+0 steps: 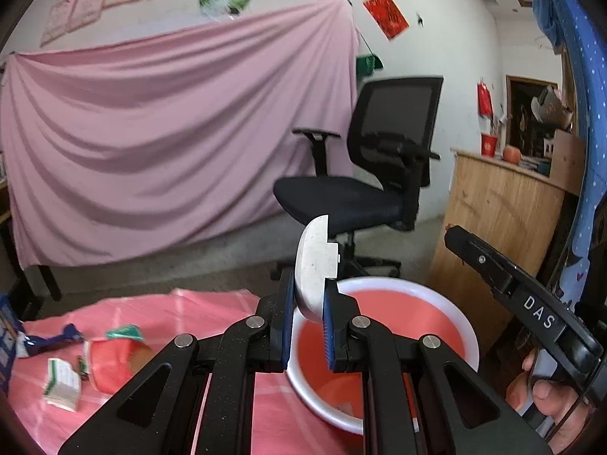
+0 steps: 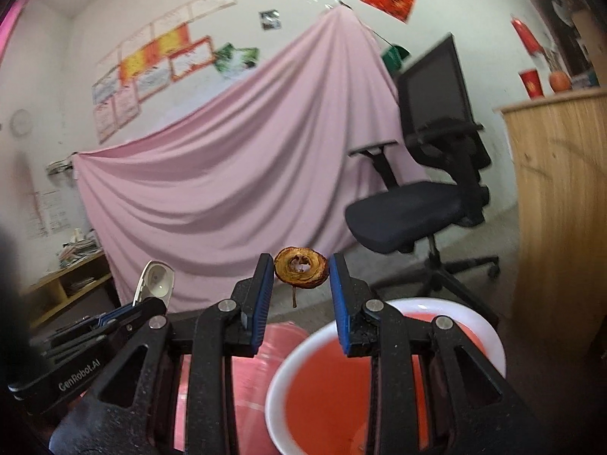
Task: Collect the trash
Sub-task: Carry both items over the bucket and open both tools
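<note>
Now each tool (image 1: 307, 322) grips trash above the red basin (image 1: 398, 322).

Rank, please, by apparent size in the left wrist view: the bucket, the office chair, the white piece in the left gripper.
1. office chair
2. bucket, partly hidden
3. white piece, though it sits nearest the camera

soft even daylight, slight motion blur, strong fisheye bending, dark vignetted corners, faint shadows
</note>
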Available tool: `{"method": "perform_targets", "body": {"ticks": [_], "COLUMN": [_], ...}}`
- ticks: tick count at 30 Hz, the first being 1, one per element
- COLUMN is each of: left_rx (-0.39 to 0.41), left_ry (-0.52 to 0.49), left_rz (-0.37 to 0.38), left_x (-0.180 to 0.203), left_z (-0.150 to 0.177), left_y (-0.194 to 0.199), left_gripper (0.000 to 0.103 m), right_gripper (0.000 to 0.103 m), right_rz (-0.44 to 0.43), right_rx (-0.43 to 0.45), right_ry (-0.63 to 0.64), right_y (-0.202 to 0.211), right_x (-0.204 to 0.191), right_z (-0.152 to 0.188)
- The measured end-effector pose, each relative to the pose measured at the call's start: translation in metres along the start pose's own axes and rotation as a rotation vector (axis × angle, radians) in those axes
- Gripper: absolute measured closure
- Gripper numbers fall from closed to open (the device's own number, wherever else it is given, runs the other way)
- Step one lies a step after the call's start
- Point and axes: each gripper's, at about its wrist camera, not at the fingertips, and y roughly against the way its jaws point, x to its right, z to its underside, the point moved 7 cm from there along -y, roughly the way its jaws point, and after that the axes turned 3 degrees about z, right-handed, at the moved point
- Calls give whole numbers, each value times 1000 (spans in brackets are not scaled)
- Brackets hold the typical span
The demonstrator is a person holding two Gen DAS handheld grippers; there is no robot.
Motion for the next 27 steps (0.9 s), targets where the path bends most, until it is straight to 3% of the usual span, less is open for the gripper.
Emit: {"method": "perform_targets", "body": {"ticks": [6, 14, 20, 27], "left_rx": [-103, -182, -221, -194], "left_ry": [37, 66, 92, 126], "left_rz": [51, 78, 76, 46], "left_x": [9, 11, 9, -4], "left_z": [16, 29, 34, 33], "left_y": [-25, -37, -46, -33], "left_gripper": [92, 92, 83, 69], "right_gripper": [54, 54, 52, 51], "right_rz": [32, 56, 64, 74], "right_rx": [-70, -176, -210, -216], "right_ry": [-22, -50, -70, -74], "right_y": [-8, -25, -28, -27], "right_x": [21, 36, 45, 47], "right_z": [12, 27, 31, 32]}}
